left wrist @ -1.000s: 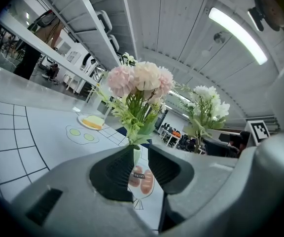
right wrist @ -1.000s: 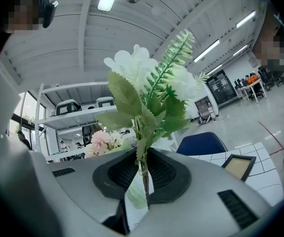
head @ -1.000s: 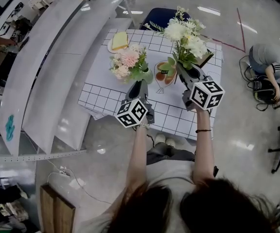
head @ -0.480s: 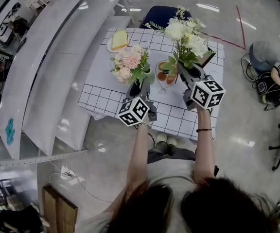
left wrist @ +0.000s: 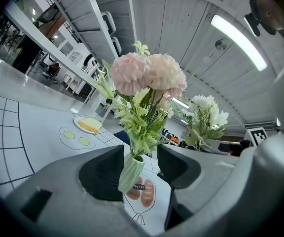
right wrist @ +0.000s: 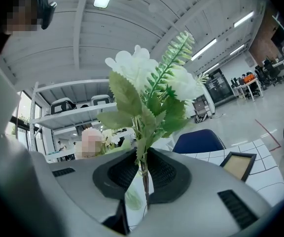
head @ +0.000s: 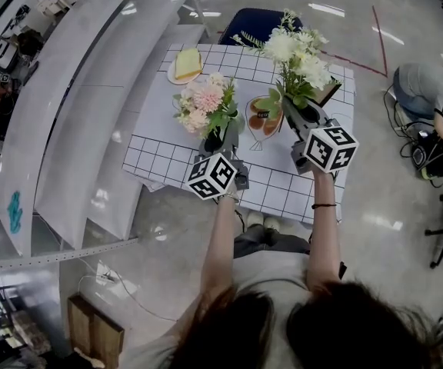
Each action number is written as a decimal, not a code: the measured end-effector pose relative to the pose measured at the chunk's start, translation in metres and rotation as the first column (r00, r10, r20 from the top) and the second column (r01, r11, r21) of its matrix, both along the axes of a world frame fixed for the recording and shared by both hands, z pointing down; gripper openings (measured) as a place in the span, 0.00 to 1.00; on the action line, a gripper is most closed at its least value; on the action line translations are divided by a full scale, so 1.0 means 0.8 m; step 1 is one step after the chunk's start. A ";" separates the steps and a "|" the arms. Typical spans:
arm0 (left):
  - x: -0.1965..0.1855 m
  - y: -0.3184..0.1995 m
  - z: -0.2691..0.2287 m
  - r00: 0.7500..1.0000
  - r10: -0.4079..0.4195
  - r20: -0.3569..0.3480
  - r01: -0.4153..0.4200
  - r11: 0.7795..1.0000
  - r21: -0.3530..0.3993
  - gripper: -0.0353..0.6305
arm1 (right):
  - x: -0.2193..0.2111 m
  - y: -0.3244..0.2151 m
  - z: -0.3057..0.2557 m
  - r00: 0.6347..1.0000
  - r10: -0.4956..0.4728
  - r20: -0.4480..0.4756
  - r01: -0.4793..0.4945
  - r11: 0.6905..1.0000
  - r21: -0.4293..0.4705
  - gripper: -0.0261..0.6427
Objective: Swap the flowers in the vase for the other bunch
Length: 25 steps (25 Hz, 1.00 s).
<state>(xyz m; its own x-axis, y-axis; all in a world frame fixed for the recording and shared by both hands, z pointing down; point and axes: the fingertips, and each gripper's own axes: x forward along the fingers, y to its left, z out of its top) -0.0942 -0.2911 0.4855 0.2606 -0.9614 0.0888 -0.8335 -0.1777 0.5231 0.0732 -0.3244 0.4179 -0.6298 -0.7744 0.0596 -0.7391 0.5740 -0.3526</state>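
A pale green ribbed vase (left wrist: pixel 130 173) with pink flowers (left wrist: pixel 147 75) stands on the checked tablecloth (head: pixel 152 156). It is between the fingers of my left gripper (left wrist: pixel 139 157), whose jaws have just been opening; a gap shows beside the vase and the pads do not press it. In the head view the pink flowers (head: pixel 204 102) rise just beyond my left gripper (head: pixel 220 135). My right gripper (right wrist: pixel 142 164) is shut on the stems of the white bunch (right wrist: pixel 147 75), held upright. In the head view the white bunch (head: pixel 297 60) stands over the table's right side above my right gripper (head: pixel 298 112).
A plate with toast (head: pixel 184 65) sits at the table's far left. A picture frame (head: pixel 327 92) lies at the far right, a blue chair (head: pixel 254 28) stands behind the table. White shelving (head: pixel 91 114) runs along the left. A person (head: pixel 425 102) crouches on the floor at right.
The left gripper's jaws stand wider around the vase than a second ago. Both hands have stayed nearly in place, and the white bunch remains in the right gripper.
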 end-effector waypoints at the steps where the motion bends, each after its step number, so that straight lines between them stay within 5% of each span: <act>1: -0.001 -0.001 0.000 1.000 -0.001 -0.001 0.001 1.000 0.003 0.36 | 0.000 -0.001 0.001 1.000 0.001 0.000 -0.001 1.000 0.000 0.12; 25: -0.002 -0.028 0.000 0.999 -0.022 -0.034 0.024 0.999 0.044 0.38 | 0.011 -0.013 0.004 1.000 0.006 -0.008 -0.006 1.000 0.009 0.12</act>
<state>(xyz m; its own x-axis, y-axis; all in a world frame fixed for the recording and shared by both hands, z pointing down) -0.0955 -0.3132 0.4859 0.2406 -0.9699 0.0377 -0.8201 -0.1824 0.5424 0.0819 -0.3350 0.4211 -0.6246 -0.7788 0.0577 -0.7453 0.5725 -0.3417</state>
